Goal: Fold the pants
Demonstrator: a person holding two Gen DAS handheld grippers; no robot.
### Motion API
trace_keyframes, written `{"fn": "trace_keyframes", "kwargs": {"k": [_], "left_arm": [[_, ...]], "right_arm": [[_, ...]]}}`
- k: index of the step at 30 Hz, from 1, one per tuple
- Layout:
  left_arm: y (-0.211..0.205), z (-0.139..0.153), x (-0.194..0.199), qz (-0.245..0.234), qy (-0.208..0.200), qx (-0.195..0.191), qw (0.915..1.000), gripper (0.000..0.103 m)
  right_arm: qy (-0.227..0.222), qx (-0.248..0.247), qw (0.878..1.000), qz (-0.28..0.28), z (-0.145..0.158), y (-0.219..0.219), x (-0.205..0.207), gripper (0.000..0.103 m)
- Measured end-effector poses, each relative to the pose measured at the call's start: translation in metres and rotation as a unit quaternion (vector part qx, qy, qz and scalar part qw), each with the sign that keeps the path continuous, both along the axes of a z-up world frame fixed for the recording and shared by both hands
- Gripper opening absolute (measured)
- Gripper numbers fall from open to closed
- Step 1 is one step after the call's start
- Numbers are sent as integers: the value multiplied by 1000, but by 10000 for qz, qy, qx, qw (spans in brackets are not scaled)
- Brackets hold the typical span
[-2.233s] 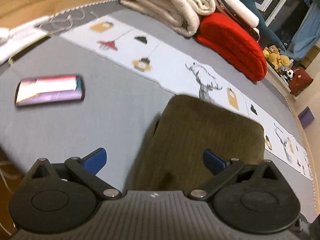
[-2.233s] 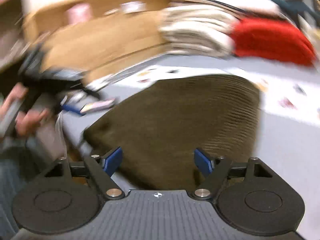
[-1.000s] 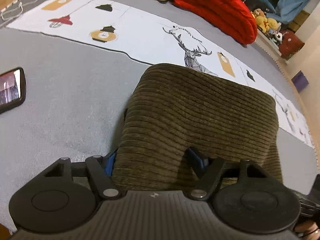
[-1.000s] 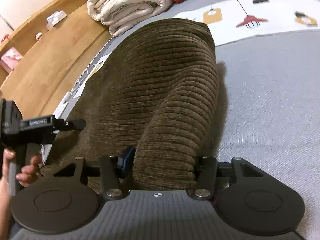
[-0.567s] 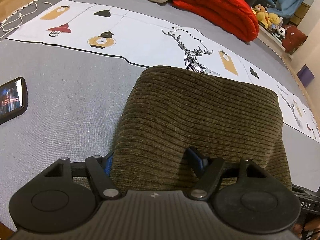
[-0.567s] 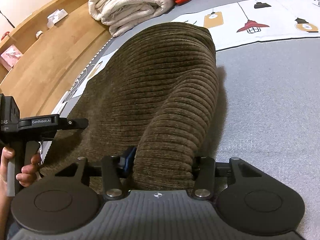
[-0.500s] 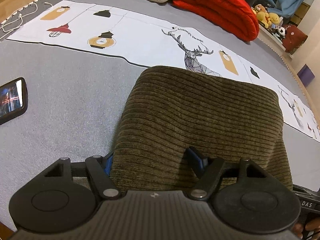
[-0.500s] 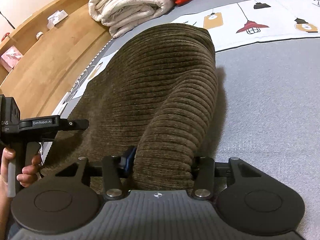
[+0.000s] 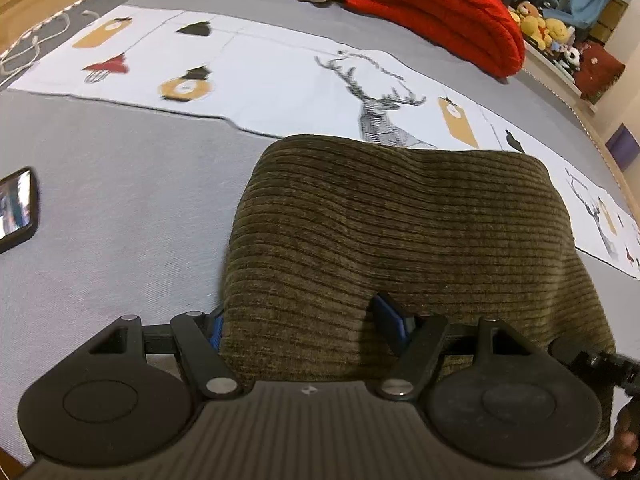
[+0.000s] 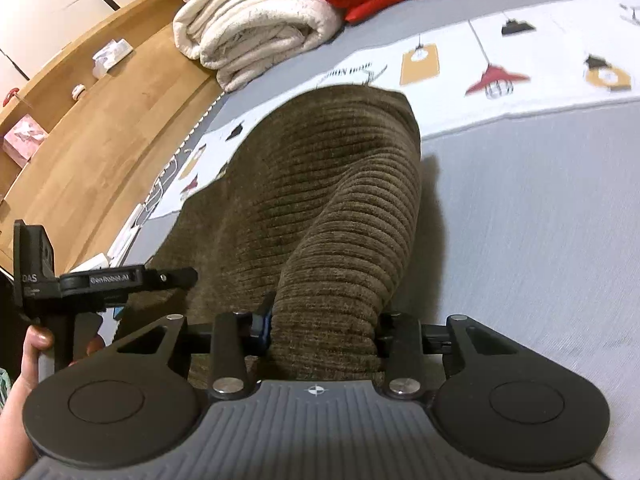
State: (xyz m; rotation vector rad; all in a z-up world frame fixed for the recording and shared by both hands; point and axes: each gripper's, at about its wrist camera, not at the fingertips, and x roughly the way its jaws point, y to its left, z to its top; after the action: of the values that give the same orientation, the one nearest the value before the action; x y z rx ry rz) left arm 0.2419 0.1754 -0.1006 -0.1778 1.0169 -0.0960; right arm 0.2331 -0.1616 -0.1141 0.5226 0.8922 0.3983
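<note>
Corduroy pants (image 9: 400,232), olive, lie on the grey bed below the deer runner (image 9: 384,120). Left wrist: my left gripper (image 9: 304,320) clamps their near edge; bulk may slip. Right wrist: my right gripper (image 10: 324,328), jaws just closing, pinches a bunched ridge; uneven lift skews fold.

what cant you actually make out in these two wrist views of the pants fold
- Near edge of the olive corduroy pants: both views, hidden behind each gripper's black body, so the fingers' bite is unseen.
- Left gripper: its left finger pad is nearly buried by cloth.
- Right gripper: its right pad is hidden by the bunched fold.
- Phone: left wrist view, cut by the frame edge, screen blurred.
- Shelf items: right wrist view, too small.
</note>
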Motion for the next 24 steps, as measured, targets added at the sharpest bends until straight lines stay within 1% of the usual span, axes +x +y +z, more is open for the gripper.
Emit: {"fn": "trace_keyframes", "kwargs": {"k": [4,6,10,16,19,22,24], "left_arm": [[-41,1,11,-220,-69,245,9994,76],[-66,2,19,-349,-75,303,9989,76],[-118,0,37,-630,-49,281,9976,76],[-208,-6,53,-1153,-117,238,9930,76],[-252,-11,61,-1411,-206,275,9894,76],[-287,-14,65,-1608,-264,278,9862,76],[-302,-17,63,-1694,-341,298,9845,77]], "right_arm": [[90,-32,9998,-185,2,-26,7,39],[150,-12,9993,-354,0,-44,9,39],[118,-57,9973,-727,2,-88,11,39],[108,-108,9914,-1300,-1,-176,9,39],[99,-150,9878,-1548,-4,-215,6,39],[114,-200,9835,-1793,-7,-244,1,39],[136,-216,9813,-1909,-9,-259,-1,39]]}}
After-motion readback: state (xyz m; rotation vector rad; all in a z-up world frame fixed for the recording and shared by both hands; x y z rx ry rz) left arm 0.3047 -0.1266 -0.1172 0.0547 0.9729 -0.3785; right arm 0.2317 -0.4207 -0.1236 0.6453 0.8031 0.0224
